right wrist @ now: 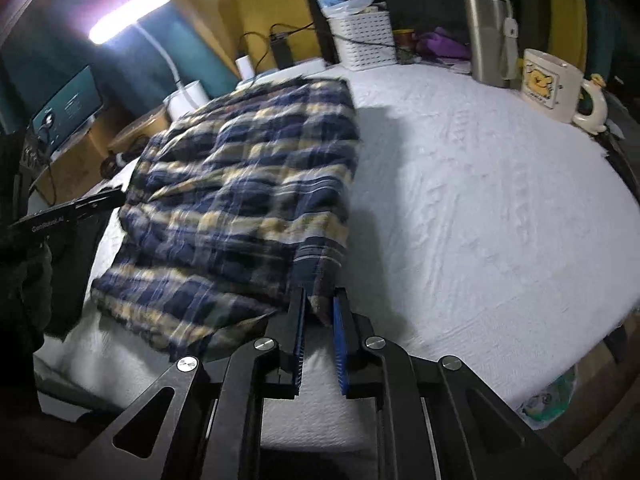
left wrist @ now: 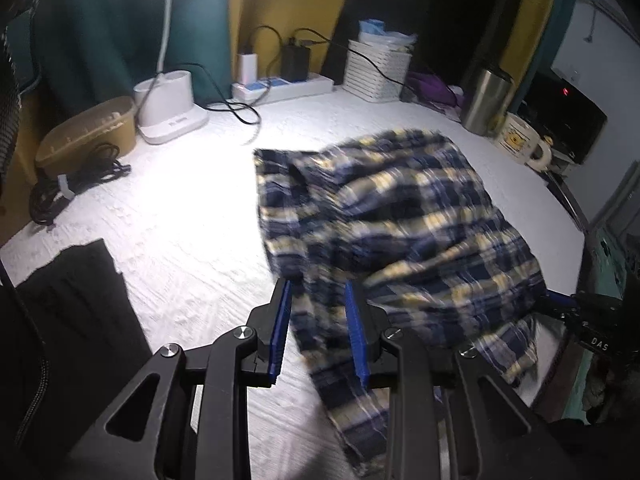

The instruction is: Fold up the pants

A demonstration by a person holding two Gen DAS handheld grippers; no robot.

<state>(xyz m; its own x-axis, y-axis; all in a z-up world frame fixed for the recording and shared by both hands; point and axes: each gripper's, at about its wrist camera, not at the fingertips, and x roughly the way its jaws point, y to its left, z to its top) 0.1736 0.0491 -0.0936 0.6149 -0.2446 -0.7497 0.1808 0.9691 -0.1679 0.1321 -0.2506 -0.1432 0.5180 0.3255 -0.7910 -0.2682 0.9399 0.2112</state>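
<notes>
The pants (left wrist: 400, 216) are blue, navy and yellow plaid, lying bunched on the white tabletop; they also show in the right wrist view (right wrist: 240, 184). My left gripper (left wrist: 318, 292) has its blue pads apart with a hanging fold of the pants between them; the cloth is blurred. My right gripper (right wrist: 320, 300) has its pads narrowly apart around the near corner of the pants. The right gripper shows in the left wrist view (left wrist: 560, 304) at the pants' right edge; the left gripper shows in the right wrist view (right wrist: 100, 200) at the left edge.
At the back stand a white lamp base (left wrist: 168, 108), a power strip (left wrist: 280, 88), a white basket (left wrist: 376, 72), a steel tumbler (left wrist: 486, 100) and a mug (left wrist: 520, 140). A tan box (left wrist: 88, 132) and coiled cables (left wrist: 76, 188) lie left. A dark garment (left wrist: 72, 304) lies near left.
</notes>
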